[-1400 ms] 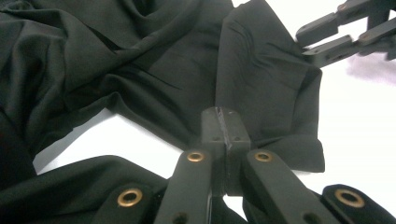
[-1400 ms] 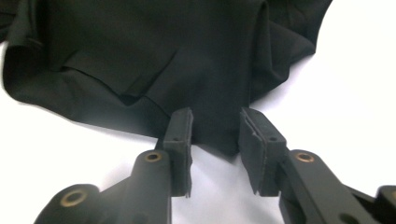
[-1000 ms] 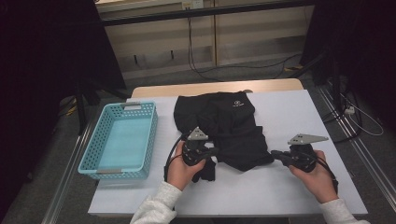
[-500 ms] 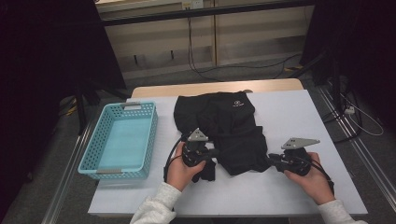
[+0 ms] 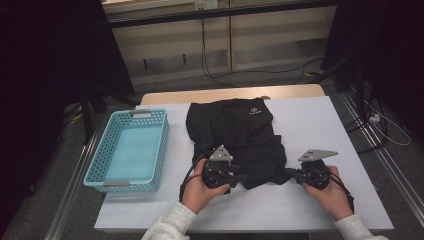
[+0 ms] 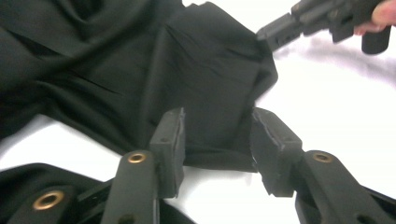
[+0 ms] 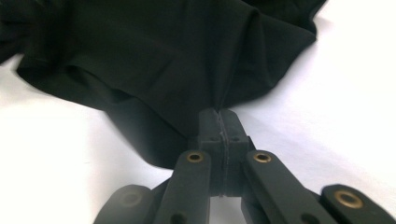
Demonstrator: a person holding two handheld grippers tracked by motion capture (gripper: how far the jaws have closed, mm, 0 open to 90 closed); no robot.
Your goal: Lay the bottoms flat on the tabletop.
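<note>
Lying crumpled across the middle of the white table (image 5: 320,125), the black garment (image 5: 240,135) reaches toward the person. The right gripper (image 7: 218,116) is clamped on its near right corner. The left gripper (image 6: 212,135) has just been opening, its jaws apart with the near hem between them, pads not pressing. A blue basket (image 5: 131,150) sits well left of the cloth, blocking nothing.
</note>
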